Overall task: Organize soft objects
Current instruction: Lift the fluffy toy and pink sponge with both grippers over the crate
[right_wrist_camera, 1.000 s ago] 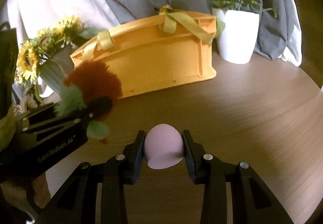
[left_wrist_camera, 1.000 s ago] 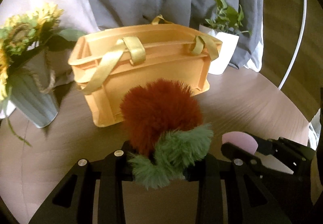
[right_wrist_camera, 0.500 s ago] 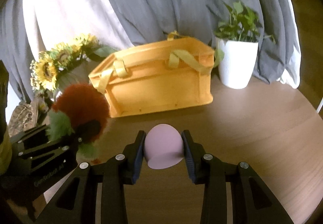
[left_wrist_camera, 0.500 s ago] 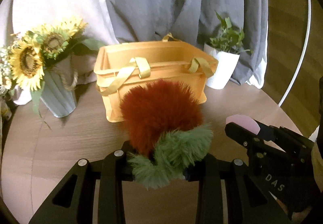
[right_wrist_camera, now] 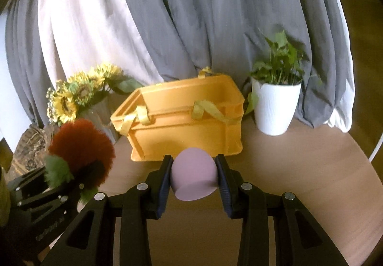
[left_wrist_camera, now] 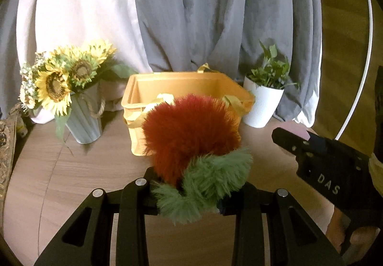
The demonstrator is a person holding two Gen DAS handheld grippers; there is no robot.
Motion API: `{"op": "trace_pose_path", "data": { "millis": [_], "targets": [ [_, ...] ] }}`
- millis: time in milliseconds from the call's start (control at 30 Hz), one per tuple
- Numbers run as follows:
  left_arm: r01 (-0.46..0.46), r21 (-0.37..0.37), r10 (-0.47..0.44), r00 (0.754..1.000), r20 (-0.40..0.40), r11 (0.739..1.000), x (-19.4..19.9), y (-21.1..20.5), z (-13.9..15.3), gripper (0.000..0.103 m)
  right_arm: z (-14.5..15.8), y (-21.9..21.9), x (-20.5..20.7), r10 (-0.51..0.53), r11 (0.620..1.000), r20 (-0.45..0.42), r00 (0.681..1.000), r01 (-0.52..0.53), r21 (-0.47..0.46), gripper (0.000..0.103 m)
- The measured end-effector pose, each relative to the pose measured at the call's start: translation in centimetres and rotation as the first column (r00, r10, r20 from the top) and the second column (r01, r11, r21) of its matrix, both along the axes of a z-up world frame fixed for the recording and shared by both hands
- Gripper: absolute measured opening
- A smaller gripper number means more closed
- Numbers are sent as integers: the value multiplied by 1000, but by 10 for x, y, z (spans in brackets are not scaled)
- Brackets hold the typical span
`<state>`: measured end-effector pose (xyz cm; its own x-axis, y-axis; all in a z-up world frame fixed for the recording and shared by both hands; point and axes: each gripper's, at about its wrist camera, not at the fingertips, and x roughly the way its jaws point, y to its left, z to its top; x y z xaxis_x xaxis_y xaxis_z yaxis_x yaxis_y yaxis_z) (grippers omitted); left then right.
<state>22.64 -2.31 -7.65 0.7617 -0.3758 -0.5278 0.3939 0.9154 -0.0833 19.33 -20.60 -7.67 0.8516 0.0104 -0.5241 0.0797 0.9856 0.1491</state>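
My left gripper (left_wrist_camera: 191, 190) is shut on a furry red toy with green fuzzy leaves (left_wrist_camera: 191, 136), held above the table in front of the orange basket (left_wrist_camera: 167, 85). My right gripper (right_wrist_camera: 194, 177) is shut on a pink soft sponge (right_wrist_camera: 192, 176), held in front of the same orange basket (right_wrist_camera: 186, 131) with yellow strap handles. The basket's inside, as far as it shows, looks empty. The furry toy also shows in the right wrist view (right_wrist_camera: 80, 146), in the left gripper (right_wrist_camera: 81, 170). The right gripper also shows at the right of the left wrist view (left_wrist_camera: 294, 139).
A grey vase of sunflowers (left_wrist_camera: 69, 88) stands left of the basket. A white pot with a green plant (right_wrist_camera: 276, 105) stands right of it. Grey and white curtains hang behind. The round wooden table (right_wrist_camera: 299, 170) ends at the right.
Both grippers have risen and pulled back from the basket, each holding its object; the basket looks smaller and its open top now shows.
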Motion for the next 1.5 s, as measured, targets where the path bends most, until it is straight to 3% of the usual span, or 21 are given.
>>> {"op": "trace_pose_path", "data": {
  "millis": [633, 1200, 1500],
  "targets": [
    [-50, -48, 56, 990, 133, 998, 2, -13, 50, 32, 57, -19, 14, 47, 999, 169, 985, -44, -22, 37],
    [-57, -30, 63, 966, 250, 998, 58, -24, 82, 32, 86, -16, 62, 65, 997, 247, 967, -56, -44, 37],
    [-64, -25, 68, 966, 250, 998, 99, -26, 80, 32, 85, -15, 100, 82, 996, 243, 967, -69, -64, 37]
  ]
}}
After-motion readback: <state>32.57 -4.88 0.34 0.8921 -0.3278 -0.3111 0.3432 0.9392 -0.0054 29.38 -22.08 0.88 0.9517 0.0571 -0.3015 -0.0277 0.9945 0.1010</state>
